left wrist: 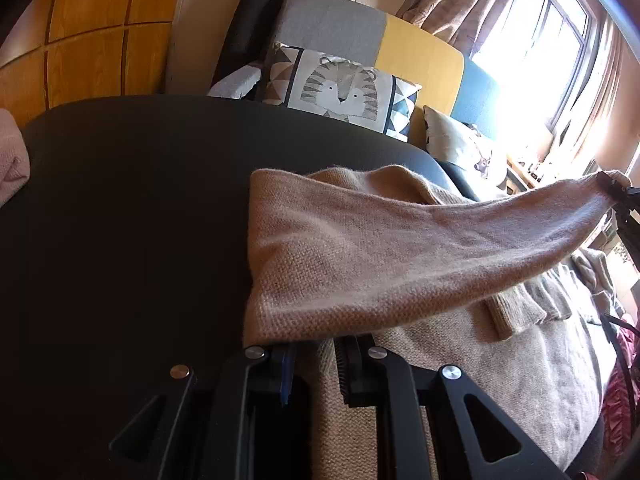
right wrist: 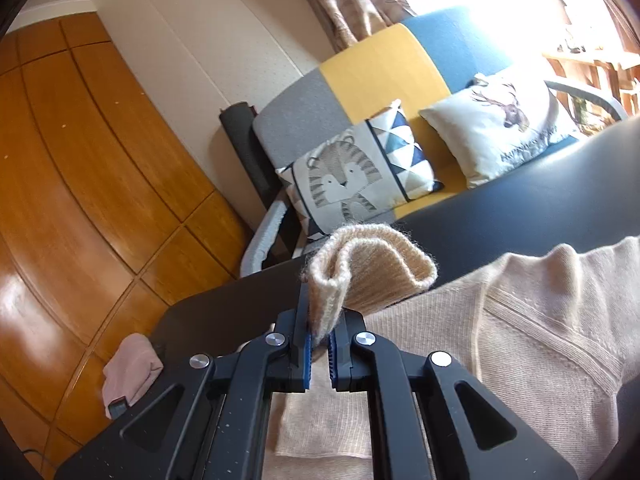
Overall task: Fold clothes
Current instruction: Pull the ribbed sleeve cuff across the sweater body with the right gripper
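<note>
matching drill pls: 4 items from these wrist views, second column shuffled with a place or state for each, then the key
Items:
1. sleeve cuff
2. pink folded cloth
3. tiger cushion
4. beige sweater

Places/states:
A. leaning on the sofa back
B. pinched in the right gripper
C. spread on the black table
D. at the table's left edge

Pairs: 1-B, 2-D, 3-A, 4-C
</note>
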Demonstrator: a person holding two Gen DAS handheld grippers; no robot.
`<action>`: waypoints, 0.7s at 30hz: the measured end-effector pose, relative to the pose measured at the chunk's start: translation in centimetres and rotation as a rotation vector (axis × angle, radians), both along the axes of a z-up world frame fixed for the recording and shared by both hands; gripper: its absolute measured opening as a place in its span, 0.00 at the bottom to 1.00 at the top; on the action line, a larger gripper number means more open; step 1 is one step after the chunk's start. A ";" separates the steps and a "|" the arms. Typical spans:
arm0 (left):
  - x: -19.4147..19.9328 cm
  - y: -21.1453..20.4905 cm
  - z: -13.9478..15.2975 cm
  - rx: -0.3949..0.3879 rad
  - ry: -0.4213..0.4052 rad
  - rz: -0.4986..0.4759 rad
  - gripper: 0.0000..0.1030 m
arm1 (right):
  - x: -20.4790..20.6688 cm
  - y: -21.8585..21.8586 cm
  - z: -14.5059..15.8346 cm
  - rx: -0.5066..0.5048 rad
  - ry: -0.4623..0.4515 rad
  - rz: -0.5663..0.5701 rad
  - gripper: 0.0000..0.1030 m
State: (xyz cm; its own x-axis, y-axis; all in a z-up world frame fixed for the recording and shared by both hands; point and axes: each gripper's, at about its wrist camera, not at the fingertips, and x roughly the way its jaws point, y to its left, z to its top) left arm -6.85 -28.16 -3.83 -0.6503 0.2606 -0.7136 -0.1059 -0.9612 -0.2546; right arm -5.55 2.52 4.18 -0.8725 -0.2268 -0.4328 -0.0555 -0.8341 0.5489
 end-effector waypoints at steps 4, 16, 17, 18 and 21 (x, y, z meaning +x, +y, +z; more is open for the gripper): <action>0.3 0.8 0.0 -0.063 0.007 -0.003 0.16 | -0.3 1.6 -2.2 -0.037 -0.063 -0.031 0.06; 0.6 1.3 -0.2 -0.102 0.012 -0.003 0.16 | 0.1 4.5 -8.2 -0.137 -0.200 -0.067 0.06; 0.6 1.4 -0.2 -0.103 0.012 -0.003 0.16 | 0.2 4.6 -8.5 -0.143 -0.207 -0.069 0.06; 0.6 1.4 -0.3 -0.102 0.012 -0.004 0.16 | 0.3 4.7 -8.7 -0.149 -0.213 -0.070 0.06; 0.6 1.3 -0.3 -0.094 0.012 -0.004 0.16 | 0.9 4.8 -9.3 -0.170 -0.226 -0.067 0.06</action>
